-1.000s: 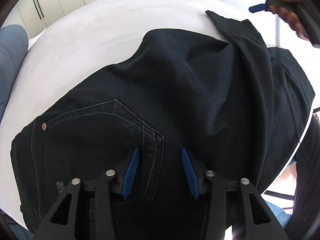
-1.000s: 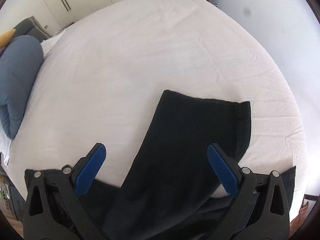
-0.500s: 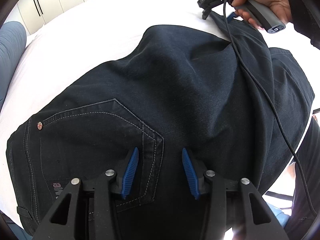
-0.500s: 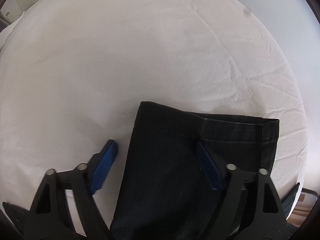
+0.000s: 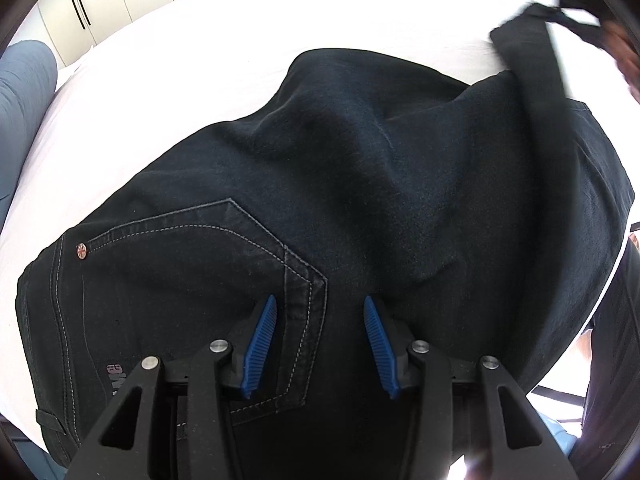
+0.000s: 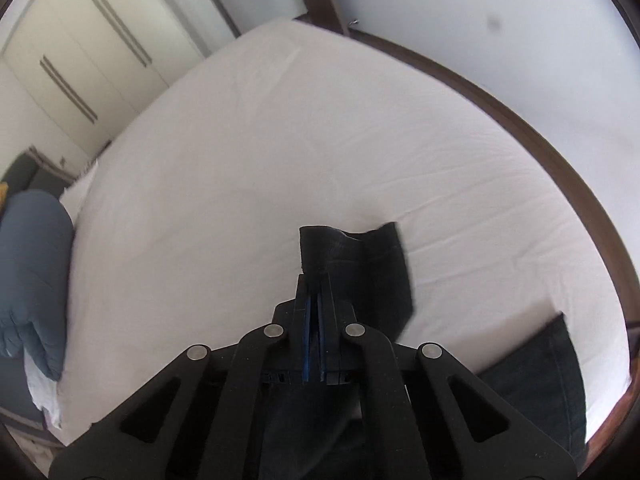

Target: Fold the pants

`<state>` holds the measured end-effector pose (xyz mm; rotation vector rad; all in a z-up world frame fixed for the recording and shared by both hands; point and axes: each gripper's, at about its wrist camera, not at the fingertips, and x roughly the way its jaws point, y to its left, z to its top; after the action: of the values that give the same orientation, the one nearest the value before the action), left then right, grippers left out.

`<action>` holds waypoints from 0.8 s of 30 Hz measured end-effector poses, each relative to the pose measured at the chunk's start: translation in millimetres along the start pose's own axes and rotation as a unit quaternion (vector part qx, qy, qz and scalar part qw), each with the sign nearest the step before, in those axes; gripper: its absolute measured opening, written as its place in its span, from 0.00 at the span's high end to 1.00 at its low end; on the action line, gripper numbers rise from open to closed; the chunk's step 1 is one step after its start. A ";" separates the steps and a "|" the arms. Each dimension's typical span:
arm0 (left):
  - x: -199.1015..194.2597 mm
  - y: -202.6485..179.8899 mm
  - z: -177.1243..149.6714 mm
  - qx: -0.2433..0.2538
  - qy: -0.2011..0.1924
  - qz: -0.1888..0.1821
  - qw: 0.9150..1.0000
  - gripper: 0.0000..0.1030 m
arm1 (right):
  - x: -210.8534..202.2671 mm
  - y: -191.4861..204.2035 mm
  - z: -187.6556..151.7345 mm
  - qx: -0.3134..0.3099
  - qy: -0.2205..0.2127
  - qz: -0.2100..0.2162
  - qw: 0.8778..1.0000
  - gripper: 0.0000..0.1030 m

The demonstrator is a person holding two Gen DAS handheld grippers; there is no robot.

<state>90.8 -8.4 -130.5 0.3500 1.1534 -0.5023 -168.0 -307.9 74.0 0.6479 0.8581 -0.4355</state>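
Black jeans [image 5: 360, 184] lie on the white bed, seat and back pocket [image 5: 192, 264] nearest me. My left gripper [image 5: 320, 340] points down at the seat beside the pocket corner, its blue pads apart and the cloth flat between them. My right gripper [image 6: 314, 280] is shut on the hem of one leg [image 6: 352, 256], which sticks up past the fingertips, lifted off the sheet. In the left wrist view that leg [image 5: 532, 48] rises as a taut strip to the blurred right gripper [image 5: 560, 8] at the top right.
White sheet [image 6: 280, 140] stretches far beyond the jeans. A blue pillow [image 6: 32, 264] lies at the left edge. A wooden bed frame [image 6: 560, 152] runs along the wall on the right. Wardrobe doors [image 6: 80, 48] stand behind. The other leg's end [image 6: 536, 376] lies at the lower right.
My right gripper closed from wide open onto the leg hem, then swung right and lifted it off the sheet. The left gripper stayed where it was.
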 end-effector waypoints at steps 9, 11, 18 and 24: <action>1.8 5.6 15.7 -0.008 0.024 -0.006 1.000 0.53 | -87.4 -180.9 -107.7 0.220 -0.063 0.008 0.973 0.99; 2.2 5.9 18.8 -0.010 0.027 -0.003 1.000 0.52 | -77.1 -206.6 -134.6 0.268 -0.048 0.011 0.962 0.99; 5.2 3.6 27.1 -0.014 0.033 0.015 0.999 0.47 | -67.8 -231.3 -162.3 0.312 -0.054 0.040 0.948 0.99; 8.8 5.6 35.3 -0.008 0.037 0.040 0.998 0.24 | -89.8 -216.5 -173.4 0.347 -0.051 0.085 0.933 0.99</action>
<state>124.0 -23.5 -125.5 0.4027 1.2093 -0.4125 -444.6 -339.1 -12.4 1.3293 0.5282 -0.6148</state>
